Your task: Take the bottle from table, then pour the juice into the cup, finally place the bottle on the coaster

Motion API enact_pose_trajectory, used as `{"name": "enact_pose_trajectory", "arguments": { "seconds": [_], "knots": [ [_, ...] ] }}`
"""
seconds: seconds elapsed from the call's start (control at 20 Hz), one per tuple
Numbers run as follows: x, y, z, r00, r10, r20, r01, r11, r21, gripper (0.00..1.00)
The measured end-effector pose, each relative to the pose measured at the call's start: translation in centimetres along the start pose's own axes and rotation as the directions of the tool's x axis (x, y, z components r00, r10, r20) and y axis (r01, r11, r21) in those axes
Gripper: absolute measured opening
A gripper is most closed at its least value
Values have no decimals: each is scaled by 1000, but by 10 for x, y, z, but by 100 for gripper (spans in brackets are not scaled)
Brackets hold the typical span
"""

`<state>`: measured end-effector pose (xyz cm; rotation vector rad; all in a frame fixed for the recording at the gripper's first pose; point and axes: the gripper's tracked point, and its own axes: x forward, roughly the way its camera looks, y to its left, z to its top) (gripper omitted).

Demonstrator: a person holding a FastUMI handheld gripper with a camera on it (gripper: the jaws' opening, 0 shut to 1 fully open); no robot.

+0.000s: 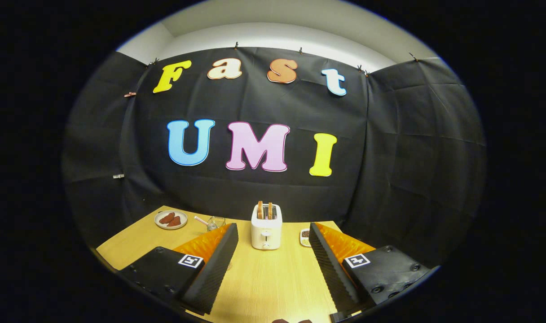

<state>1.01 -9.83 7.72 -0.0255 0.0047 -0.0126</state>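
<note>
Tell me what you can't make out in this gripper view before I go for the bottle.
- Glass cup: its lower part sits behind the left finger; contents too small to judge.
- Small dish: partly hidden by the right finger; contents unclear.
- Plate: the dark pieces on it are too small to identify.
- Dark object nearest the camera: cut off by the view's edge.
- Gripper: open, toaster just ahead.

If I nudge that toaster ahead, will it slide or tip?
The toaster, beyond the open fingers, looks squat with a broad base, so it probably slides. Its smooth casing may be slippery. The toast standing in it could jostle.
</note>
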Motion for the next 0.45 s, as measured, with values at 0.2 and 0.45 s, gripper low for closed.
{"name": "enact_pose_trajectory", "arguments": {
  "seconds": [0.2,0.45],
  "knots": [
    [-26,10,-15,999,-20,-33,21,999,30,98],
    [-22,30,-16,999,27,-27,-26,999,45,98]
  ]
}}
